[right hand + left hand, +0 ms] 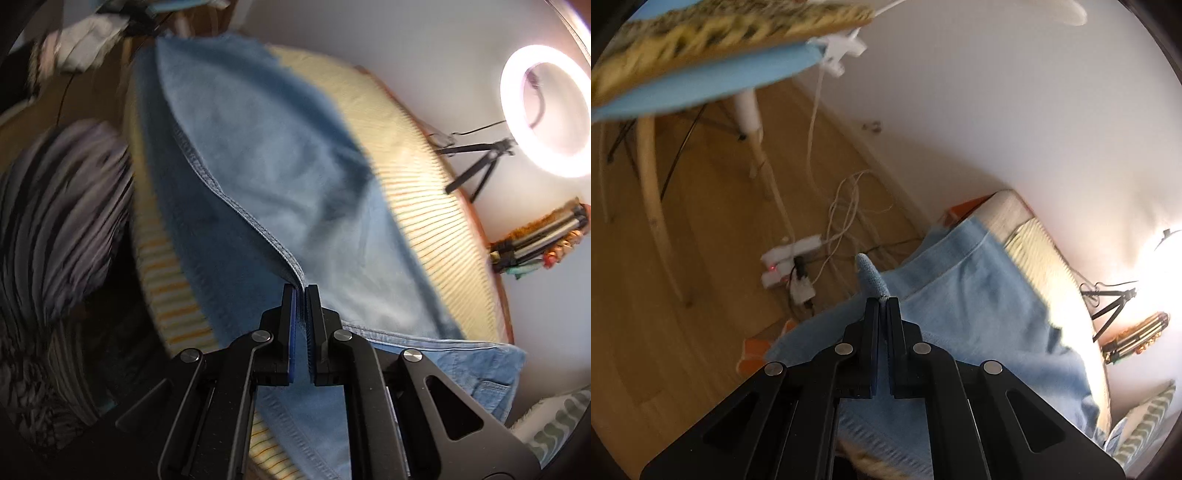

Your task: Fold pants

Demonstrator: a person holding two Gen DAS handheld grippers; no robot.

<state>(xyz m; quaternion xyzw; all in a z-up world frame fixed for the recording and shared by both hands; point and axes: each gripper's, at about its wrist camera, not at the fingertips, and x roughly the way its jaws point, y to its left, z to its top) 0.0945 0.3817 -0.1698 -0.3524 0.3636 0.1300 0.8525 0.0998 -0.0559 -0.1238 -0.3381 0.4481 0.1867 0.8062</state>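
Observation:
Light blue denim pants (964,295) hang and drape over a striped yellow-white surface (1038,243). My left gripper (883,300) is shut on a corner of the pants, and a tip of cloth sticks up past the fingers. In the right wrist view the pants (280,162) spread over the striped surface (417,192). My right gripper (301,288) is shut on a stitched seam edge of the pants and lifts it into a ridge. Both views are blurred by motion.
A wooden floor (713,240) with a white power strip and tangled cables (798,266) lies to the left. A blue chair with pale legs (701,81) stands at upper left. A lit ring light on a tripod (546,110) stands at right. A person's striped clothing (55,221) is at left.

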